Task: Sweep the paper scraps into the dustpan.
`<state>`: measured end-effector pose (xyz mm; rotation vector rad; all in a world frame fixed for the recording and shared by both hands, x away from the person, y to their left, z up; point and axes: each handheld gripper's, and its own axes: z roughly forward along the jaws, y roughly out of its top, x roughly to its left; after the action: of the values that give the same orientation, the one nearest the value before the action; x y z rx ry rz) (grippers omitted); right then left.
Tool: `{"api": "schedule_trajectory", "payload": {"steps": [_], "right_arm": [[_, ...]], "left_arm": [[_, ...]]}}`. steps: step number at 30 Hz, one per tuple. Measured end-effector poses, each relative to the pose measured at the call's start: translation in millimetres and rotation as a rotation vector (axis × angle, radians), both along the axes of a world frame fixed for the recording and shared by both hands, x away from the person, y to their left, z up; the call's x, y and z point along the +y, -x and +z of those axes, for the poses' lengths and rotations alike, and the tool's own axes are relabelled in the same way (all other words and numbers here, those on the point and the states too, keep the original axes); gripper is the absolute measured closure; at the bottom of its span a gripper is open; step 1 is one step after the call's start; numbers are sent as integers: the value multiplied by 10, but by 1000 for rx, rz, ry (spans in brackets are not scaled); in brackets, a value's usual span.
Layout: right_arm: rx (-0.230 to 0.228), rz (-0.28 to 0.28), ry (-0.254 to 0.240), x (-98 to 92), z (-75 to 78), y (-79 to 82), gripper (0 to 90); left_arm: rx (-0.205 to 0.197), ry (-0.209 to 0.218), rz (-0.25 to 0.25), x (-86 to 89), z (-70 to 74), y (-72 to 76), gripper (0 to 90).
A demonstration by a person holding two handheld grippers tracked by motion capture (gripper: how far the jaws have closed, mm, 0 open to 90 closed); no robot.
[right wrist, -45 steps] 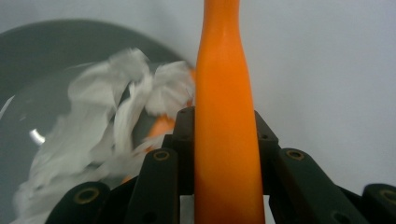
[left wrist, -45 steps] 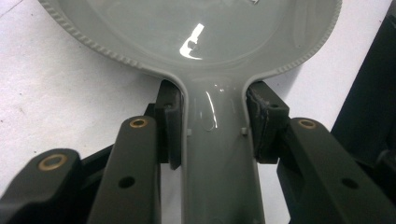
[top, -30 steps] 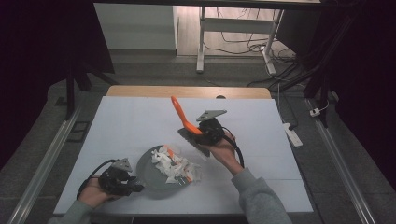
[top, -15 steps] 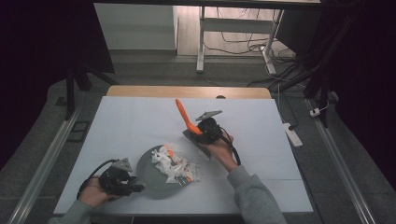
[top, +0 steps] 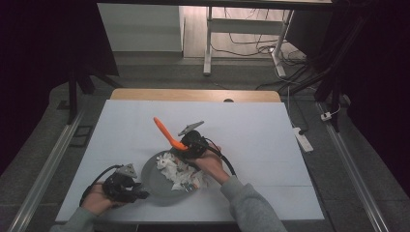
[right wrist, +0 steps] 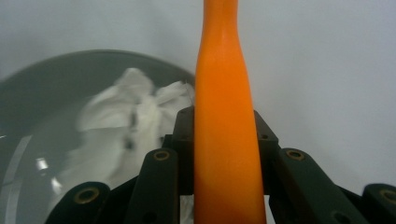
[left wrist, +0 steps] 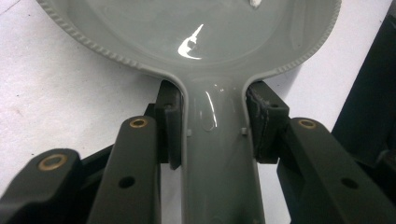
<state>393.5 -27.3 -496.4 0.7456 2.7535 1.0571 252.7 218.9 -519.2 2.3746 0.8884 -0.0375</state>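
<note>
Grey pan (top: 162, 181) taken as the landmark: resting flat on the white-covered bench (top: 251, 125), near the person's edge, round bowl with a ribbed rim and a glossy inside. Handle (left wrist: 219, 154) pointing from the bowl toward the left gripper (top: 126, 185), gripped there, fingers (left wrist: 170, 123) pressed against both flanks of the handle just behind where it widens into the bowl. Left hand (top: 96, 200) wrapped round that gripper, lying on the bench on the pan's handle side.

Inside the pan, heaped toward the side away from the handle: crumpled white paper scraps (top: 180, 173), with a small orange-and-red bit among them. Same white heap seen blurred in the right gripper view (right wrist: 126, 121), sitting in the grey bowl to one side of the orange tool.

Orange spatula-like tool (top: 167, 133) clamped in the right gripper (top: 189, 143), fingers (right wrist: 264, 149) closed tight on its handle from both sides, shaft running straight out between them. Tool slanting up and away from the pan's far rim, its lower end just above that rim, its free end out over bare bench beyond the pan. Right gripper itself hanging at the pan's far edge, right hand (top: 210, 164) over the scrap heap, grey sleeve (top: 251, 208) leading back past the pan toward the bench's near edge.
</note>
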Motion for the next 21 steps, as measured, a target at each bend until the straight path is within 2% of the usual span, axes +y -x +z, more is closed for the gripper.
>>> {"api": "schedule_trajectory", "payload": {"steps": [2, 4, 6, 11, 15, 18, 21], "right_arm": [[26, 47, -26, 16, 45, 78, 702], [-9, 69, -32, 17, 121, 145, 702], [-27, 68, -70, -29, 211, 160, 701], [-77, -1, -157, -271, 423, 111, 701], [-115, -73, -183, -470, 514, 73, 701], [-117, -123, -182, -606, 523, 43, 701], [-110, -160, -159, -734, 473, 42, 701]], "left_arm": [[0, 1, 1, -1, 1, 0, 616], [-1, 0, 0, 1, 2, 1, 616], [-2, 0, 0, 0, 4, 3, 616], [-3, 0, -2, 4, 1, 2, 615], [-3, -1, -6, 9, 0, 3, 615], [-3, 0, -8, 8, 0, 14, 615], [-2, 0, -11, 10, -1, 19, 615]]}}
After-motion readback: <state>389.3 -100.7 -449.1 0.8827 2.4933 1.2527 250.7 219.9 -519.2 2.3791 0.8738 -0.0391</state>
